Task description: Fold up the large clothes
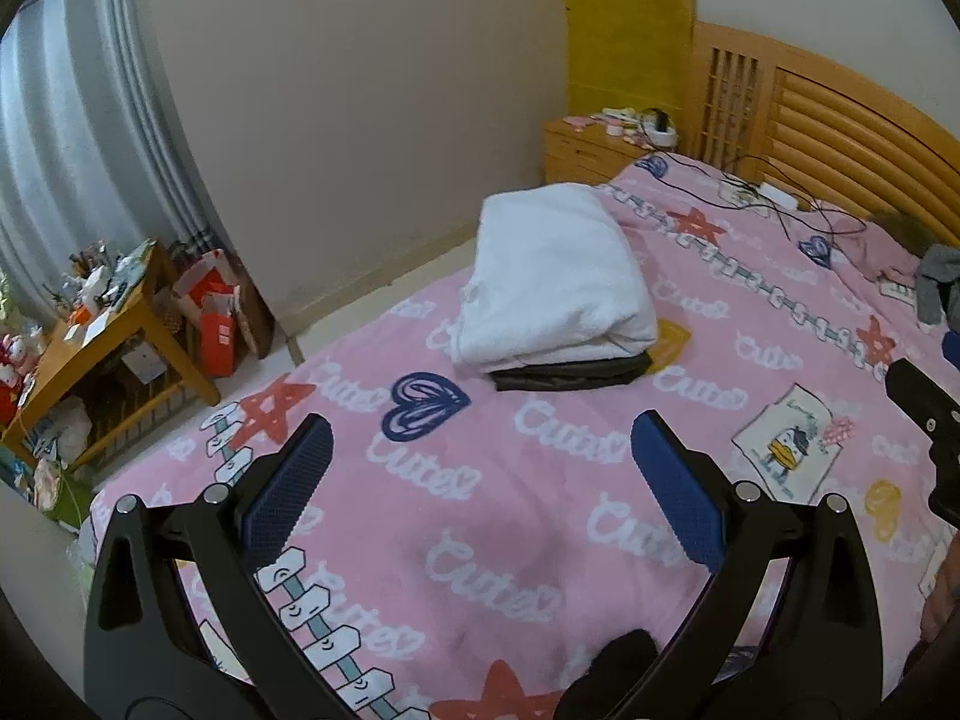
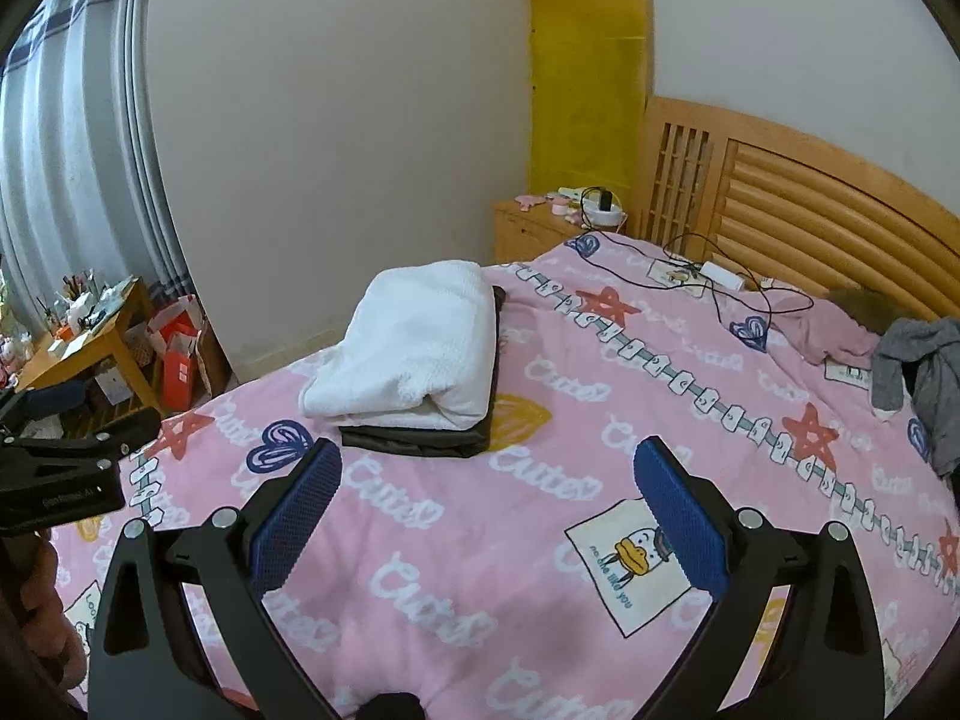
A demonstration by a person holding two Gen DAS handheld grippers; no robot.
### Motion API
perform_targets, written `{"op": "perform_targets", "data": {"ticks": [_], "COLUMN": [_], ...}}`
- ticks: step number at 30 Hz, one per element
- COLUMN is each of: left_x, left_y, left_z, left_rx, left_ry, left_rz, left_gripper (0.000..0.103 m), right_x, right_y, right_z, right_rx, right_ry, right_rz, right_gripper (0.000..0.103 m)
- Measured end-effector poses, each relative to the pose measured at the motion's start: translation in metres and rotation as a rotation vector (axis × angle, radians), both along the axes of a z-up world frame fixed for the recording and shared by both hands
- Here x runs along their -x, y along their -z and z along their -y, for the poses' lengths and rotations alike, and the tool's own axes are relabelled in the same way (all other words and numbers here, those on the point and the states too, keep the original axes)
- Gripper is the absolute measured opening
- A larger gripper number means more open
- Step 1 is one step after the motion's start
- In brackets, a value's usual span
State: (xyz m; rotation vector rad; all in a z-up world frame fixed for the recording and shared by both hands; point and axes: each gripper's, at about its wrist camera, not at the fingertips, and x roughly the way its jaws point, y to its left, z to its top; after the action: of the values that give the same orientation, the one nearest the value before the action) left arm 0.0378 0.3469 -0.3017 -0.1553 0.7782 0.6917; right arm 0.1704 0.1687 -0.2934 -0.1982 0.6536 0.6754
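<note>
Two folded garments stacked on the pink bedspread [image 1: 480, 510]; left gripper [image 1: 480, 468] and right gripper [image 2: 489, 480] spread wide, empty.
White fleece garment [image 1: 552, 276] lies atop a dark garment [image 1: 570, 375], at 12 o'clock; the dark one mostly hidden.

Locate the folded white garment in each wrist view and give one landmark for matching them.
Left wrist view: the folded white garment lies centre, slightly right, atop a dark folded garment.
Right wrist view: the folded white garment lies centre-left, on the same dark garment.
Shared landmark: the wooden nightstand behind it.
</note>
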Motion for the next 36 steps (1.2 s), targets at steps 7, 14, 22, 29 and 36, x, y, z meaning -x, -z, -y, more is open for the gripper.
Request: {"op": "perform_targets", "data": {"ticks": [7, 14, 22, 29, 36], "left_x": [0.007, 0.005, 0.003, 0.000, -0.001], "left_y": [-0.002, -0.004, -0.009, -0.011, -0.012], "left_z": [-0.002, 0.003, 0.007, 0.011, 0.009], "left_rx": [0.009, -0.015, -0.019, -0.027, -0.010], "left_ry": [0.026, 0.025, 0.007, 0.014, 0.002], "left_rz": [0.037, 0.030, 0.031, 0.026, 0.017], "left_gripper": [0.098, 0.098, 0.098, 0.098, 0.098], "right_x": [0.003, 0.004, 0.005, 0.012, 0.012], "right_y": [-0.001, -0.003, -0.002, 0.001, -0.004], "right_z": [-0.003, -0.003, -0.003, -0.001, 0.005], "right_rx": [0.005, 0.009, 0.005, 0.014, 0.008], "right_ry": [0.001, 0.004, -0.002, 0.003, -0.001], "right_rz": [0.003, 0.006, 0.003, 0.010, 0.002], "right_gripper": [0.095, 0.095, 0.095, 0.095, 0.095]}}
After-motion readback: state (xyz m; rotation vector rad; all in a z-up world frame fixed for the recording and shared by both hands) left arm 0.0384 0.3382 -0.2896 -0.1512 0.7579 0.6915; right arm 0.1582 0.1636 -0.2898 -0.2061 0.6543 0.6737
